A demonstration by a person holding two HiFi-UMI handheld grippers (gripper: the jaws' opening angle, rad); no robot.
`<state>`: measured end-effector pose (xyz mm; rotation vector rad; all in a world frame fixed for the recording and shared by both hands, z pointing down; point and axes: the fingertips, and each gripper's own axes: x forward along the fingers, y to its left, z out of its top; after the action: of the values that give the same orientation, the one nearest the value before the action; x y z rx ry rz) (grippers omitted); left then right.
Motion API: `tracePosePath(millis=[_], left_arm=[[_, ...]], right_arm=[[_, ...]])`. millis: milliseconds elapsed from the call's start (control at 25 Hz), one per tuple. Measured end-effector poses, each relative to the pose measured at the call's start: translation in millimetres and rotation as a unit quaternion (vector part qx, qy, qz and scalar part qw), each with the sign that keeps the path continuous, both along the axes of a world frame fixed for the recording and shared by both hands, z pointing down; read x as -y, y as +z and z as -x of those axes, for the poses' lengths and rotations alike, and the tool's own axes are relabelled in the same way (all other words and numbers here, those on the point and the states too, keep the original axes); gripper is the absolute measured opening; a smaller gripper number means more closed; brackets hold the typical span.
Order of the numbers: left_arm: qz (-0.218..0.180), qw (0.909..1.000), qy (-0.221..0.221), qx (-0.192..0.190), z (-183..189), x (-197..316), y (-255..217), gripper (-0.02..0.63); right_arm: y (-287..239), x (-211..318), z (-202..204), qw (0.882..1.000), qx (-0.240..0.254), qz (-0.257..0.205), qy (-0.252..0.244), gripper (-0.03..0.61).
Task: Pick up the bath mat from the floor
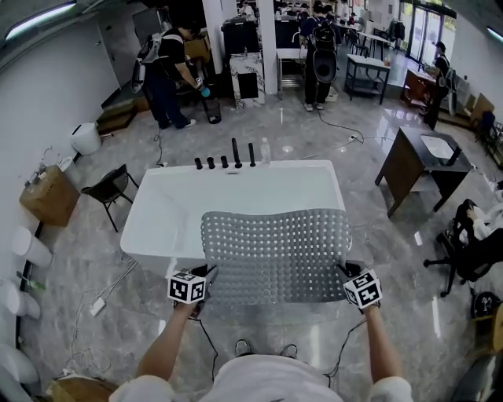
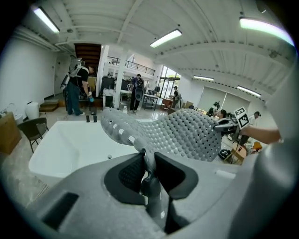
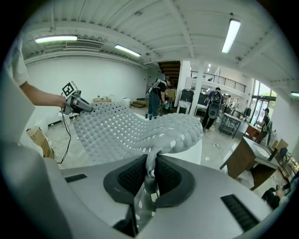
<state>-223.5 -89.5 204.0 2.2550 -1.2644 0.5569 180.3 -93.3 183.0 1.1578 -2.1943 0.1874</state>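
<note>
L gripper [image 1: 207, 273] & R gripper [image 1: 346, 269] each pinch a near corner of bath mat [image 1: 275, 251], spread by bathtub [image 1: 157, 208]. Best: raise both evenly, mat taut.

A white freestanding bathtub [image 1: 157, 220] stands on the glossy grey marble floor [image 1: 314, 133] of a white-walled workshop lit by fluorescent ceiling strips [image 2: 166, 38]. A black folding chair [image 1: 110, 188] and a cardboard box [image 1: 49, 196] sit to its left and a dark wooden washstand [image 1: 409, 165] to its right. People [image 1: 167, 74] stand at the far end, near glass doors [image 1: 428, 23].
</note>
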Motion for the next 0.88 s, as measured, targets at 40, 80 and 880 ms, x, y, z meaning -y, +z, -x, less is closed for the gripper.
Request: tracePosePath(millis=[40,80,880], left_arm=[[-0.014,0.9999,0.001,-0.003,1.9,4.3,-15.6,0.071],[-0.028,0.9996,0.001,-0.007,4.3,8.8,-30.6,0.072],[-0.236,0.9710,-0.018,-0.034,51.2,7.5,-226.5,0.072]], right_arm=[[-13.6,2.7,3.7,1.000,0.002,-0.014,0.000,0.046],[-26.9,6.2,6.0,1.000,0.006,-0.028,0.001,0.046],[-225.7,-4.6,30.6,0.971,0.050,-0.231,0.037,0.048]])
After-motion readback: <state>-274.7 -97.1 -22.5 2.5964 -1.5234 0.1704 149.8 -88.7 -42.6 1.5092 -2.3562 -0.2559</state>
